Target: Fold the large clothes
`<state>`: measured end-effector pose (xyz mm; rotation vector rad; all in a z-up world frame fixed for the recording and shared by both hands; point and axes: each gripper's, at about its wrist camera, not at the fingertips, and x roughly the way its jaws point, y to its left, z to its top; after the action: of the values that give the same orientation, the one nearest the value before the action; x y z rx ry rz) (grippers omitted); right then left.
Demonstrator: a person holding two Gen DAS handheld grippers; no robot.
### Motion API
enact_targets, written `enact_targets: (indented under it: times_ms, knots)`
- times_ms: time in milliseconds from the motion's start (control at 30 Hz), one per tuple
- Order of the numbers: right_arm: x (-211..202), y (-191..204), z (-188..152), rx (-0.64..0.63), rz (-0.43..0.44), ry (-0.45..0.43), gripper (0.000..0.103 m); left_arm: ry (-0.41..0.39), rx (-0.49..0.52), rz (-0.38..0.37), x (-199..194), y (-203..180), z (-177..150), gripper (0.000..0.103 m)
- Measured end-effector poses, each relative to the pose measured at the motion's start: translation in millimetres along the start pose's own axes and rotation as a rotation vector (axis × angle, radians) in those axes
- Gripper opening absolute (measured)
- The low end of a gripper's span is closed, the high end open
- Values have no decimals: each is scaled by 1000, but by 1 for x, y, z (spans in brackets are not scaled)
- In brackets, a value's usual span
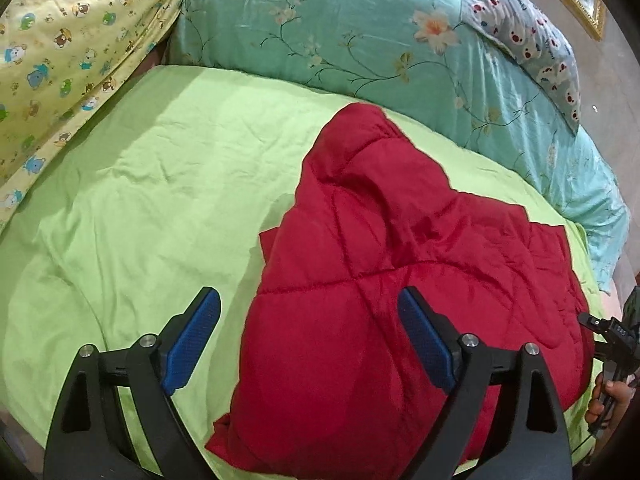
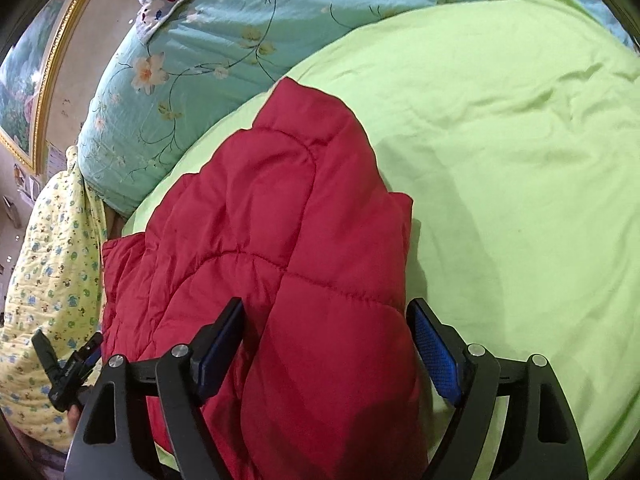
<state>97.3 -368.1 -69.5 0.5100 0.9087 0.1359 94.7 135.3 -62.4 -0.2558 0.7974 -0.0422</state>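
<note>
A: Left wrist view first: where is the garment?

B: The red quilted jacket (image 1: 400, 280) lies bundled on the green sheet (image 1: 140, 200), with bare sheet lying open off to one side of it. It looks already doubled over, one padded layer lapped on another, so I judge the fold is well along.

A: And the left gripper (image 1: 308, 336)?

B: Wide open, holding nothing. One blue pad is over the sheet just beside the jacket's edge, the other over the jacket itself. It seems placed to straddle that near edge, ready to pinch it.

A: The right wrist view?

B: The right gripper (image 2: 326, 344) is likewise spread wide and empty, its jaws either side of a raised ridge of the jacket. Whether the pads touch the cloth, I cannot tell. Both near the same end suggests a two-handed lift for another fold.

A: What surrounds the jacket?

B: Beyond it, a teal floral quilt (image 1: 340, 28) is heaped along the sheet's far side, a yellow bear-print blanket (image 1: 60, 60) beside that, and a grey patterned pillow (image 1: 528, 36) at the quilt's other end, all well apart from the jacket.
</note>
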Motion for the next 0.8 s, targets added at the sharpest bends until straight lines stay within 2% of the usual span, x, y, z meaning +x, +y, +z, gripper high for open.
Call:
enact_targets:
  times_ms: [167, 433, 600, 800]
  knots:
    - [-14, 1, 0, -6, -32, -54, 83, -28, 6, 15, -13, -8, 0, 91]
    - [-44, 18, -2, -26, -33, -145, 83, -27, 21, -62, -24, -28, -4, 91]
    - [-44, 56, -13, -134, -30, -156, 83, 17, 82, -173, -26, -59, -14, 91]
    - [-29, 109, -40, -347, -25, -102, 83, 41, 155, -262, -29, -93, -27, 91]
